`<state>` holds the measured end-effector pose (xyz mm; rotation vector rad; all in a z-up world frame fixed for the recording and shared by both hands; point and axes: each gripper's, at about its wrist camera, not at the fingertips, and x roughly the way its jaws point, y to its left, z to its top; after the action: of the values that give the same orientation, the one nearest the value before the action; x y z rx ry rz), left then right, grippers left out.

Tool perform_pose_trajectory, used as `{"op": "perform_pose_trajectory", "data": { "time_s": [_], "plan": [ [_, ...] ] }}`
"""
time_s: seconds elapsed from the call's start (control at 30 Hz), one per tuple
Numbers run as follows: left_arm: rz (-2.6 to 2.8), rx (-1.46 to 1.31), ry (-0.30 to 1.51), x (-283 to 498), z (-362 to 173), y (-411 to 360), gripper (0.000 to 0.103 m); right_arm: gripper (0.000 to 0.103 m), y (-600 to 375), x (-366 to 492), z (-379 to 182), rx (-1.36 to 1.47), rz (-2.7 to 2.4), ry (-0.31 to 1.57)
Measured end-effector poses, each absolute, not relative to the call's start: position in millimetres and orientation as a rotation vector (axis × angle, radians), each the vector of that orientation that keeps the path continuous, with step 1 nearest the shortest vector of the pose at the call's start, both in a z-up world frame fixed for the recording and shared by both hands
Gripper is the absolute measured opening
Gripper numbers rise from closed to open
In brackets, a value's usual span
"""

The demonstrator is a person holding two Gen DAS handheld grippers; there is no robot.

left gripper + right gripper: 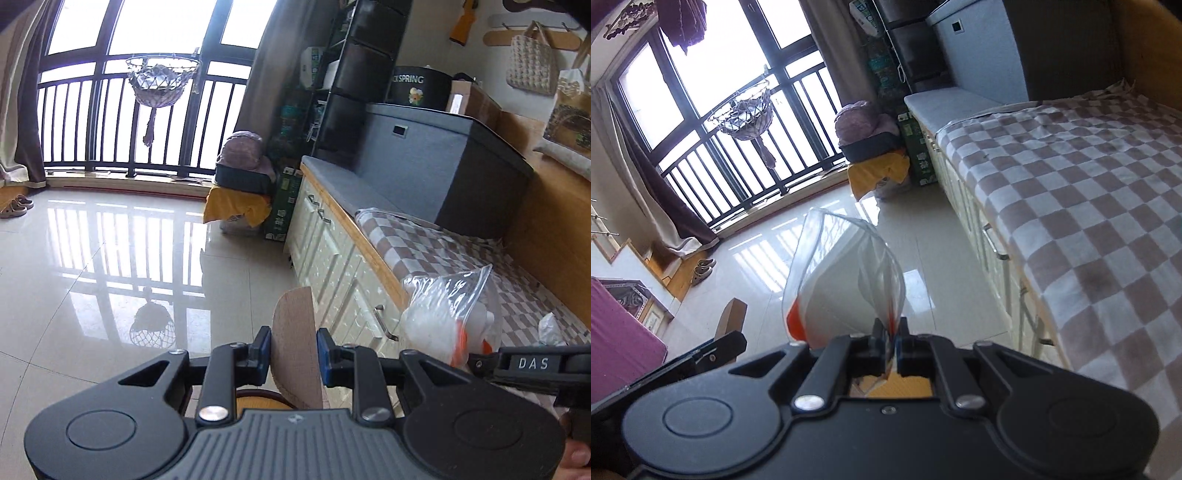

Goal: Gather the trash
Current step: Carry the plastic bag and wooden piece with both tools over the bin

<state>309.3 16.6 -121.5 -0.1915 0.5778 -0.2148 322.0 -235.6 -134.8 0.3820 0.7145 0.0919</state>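
Currently held, item one: a flat brown cardboard piece [297, 343], rounded at its top edge, standing upright between the blue pads of the left gripper [293, 354], whose jaws are closed onto its two faces over the glossy tiled floor [92, 266].

Item two: a clear zip-top plastic bag [846, 280] with white contents and an orange patch showing through, pinched at one edge by the right gripper [890, 345], its jaws drawn almost fully together on the thin film. The bag stands up and forward from the jaws, in the air above the floor. From the left wrist view the same bag [450, 314] appears just to the right of the left gripper, in front of the cream drawer fronts [332, 258].

Surroundings: a bench with a brown-and-white checked cloth [1089, 184] runs along the right. A small crumpled white piece [552, 330] lies on that cloth. A hanging basket [162, 79] hangs before the window railing.
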Motion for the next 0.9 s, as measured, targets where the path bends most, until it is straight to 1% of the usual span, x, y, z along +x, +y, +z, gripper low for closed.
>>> {"op": "perform_pose_trajectory", "data": {
  "time_s": [0.13,0.23,0.6,0.73,0.9],
  "plan": [
    [-0.179,-0.199,0.593,335.5,-134.9,20.2,0.027,0.005,-216.3,347.0,-154.2,0.423,0.117,0.742],
    [-0.169,-0.219,0.634,353.0,-157.4,20.9,0.027,0.006,-205.5,364.4,-178.0,0.420,0.129,0.783],
    [-0.129,-0.239,0.914,393.4,-283.0,33.3,0.027,0.006,-198.8,404.4,-304.8,0.411,0.075,1.052],
    [-0.128,-0.252,0.956,407.7,-303.6,33.3,0.027,0.006,-195.8,417.4,-342.6,0.423,0.038,1.148],
    [-0.141,-0.267,1.010,417.1,-323.0,30.2,0.027,0.006,-192.8,432.7,-369.3,0.428,0.011,1.207]
  ]
}}
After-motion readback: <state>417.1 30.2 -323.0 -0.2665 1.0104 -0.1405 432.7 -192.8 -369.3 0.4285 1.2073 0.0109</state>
